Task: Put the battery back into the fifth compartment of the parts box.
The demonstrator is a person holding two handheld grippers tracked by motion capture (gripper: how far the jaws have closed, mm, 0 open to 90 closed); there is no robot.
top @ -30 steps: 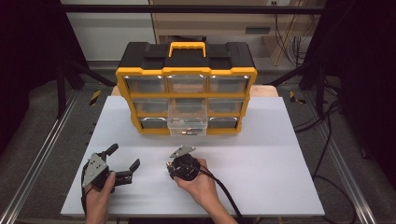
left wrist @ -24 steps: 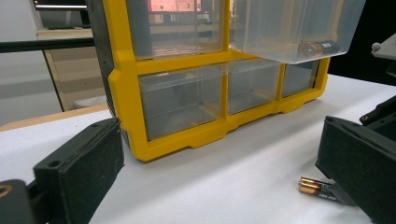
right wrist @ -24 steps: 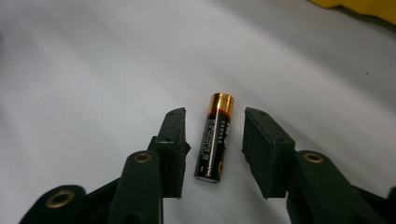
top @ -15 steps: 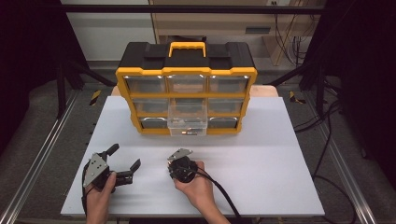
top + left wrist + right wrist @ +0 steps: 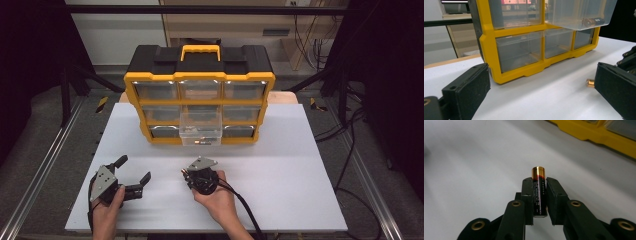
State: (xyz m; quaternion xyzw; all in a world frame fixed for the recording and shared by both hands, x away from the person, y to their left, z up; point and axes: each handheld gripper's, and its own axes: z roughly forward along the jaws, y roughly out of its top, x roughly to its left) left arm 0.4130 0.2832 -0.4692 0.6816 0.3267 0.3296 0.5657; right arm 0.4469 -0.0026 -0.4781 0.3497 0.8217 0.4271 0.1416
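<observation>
1. Your right hand-held gripper [image 5: 539, 195] is clamped on the battery [image 5: 539, 192], low over the tabletop [image 5: 300, 165].
2. Your left hand-held gripper [image 5: 134, 172] rests wide, empty.
3. Left to do, likely: carry it to the pulled-out drawer [image 5: 200, 129], where another battery lies.

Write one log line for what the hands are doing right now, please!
right gripper: shut on battery, jaws just closed | left gripper: open, holding nothing | organizer: one clear drawer pulled out | table: white
</observation>
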